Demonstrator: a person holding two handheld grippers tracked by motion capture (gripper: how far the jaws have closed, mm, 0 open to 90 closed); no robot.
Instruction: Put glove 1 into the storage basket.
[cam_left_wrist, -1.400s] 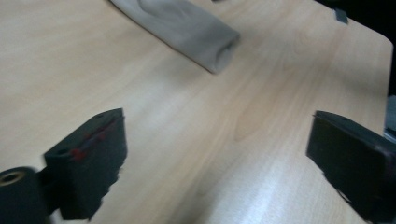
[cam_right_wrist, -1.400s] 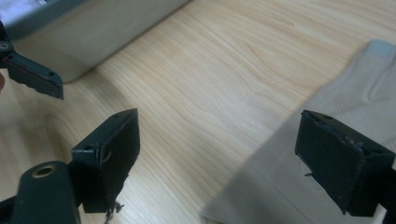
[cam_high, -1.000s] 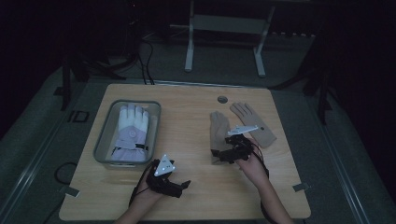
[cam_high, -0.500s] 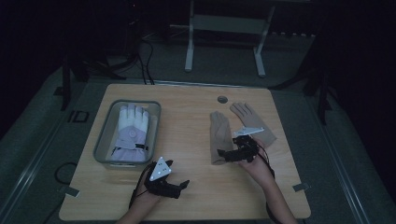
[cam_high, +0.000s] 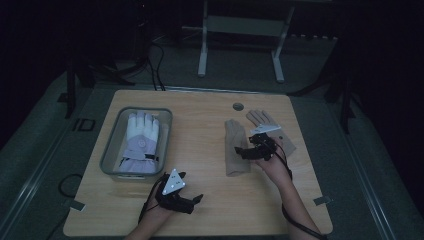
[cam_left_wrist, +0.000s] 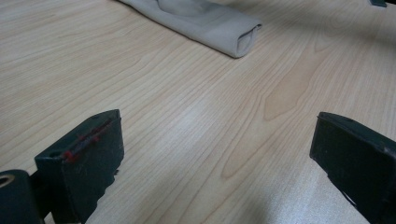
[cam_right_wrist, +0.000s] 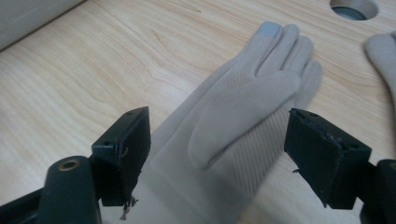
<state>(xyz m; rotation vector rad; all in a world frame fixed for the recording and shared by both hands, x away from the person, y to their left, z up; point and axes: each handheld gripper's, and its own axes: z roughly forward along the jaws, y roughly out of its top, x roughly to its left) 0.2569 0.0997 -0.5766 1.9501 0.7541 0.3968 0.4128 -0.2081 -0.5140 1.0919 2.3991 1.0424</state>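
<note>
Two beige gloves lie flat on the right of the wooden table. My right gripper is low over the wrist end of the nearer beige glove. In the right gripper view this glove lies between the jaws of the right gripper. The jaws have just been closing but stand apart from the cloth, so the gripper is open. The second beige glove lies just beyond it. My left gripper rests near the front edge, open over bare wood.
A grey tray at the left holds a white and lavender glove. A round hole sits in the tabletop behind the beige gloves. The cuff of the nearer beige glove shows far off in the left gripper view.
My right gripper has shifted a little over the nearer beige glove's wrist end, away from the front edge. The left gripper has stayed where it was.
</note>
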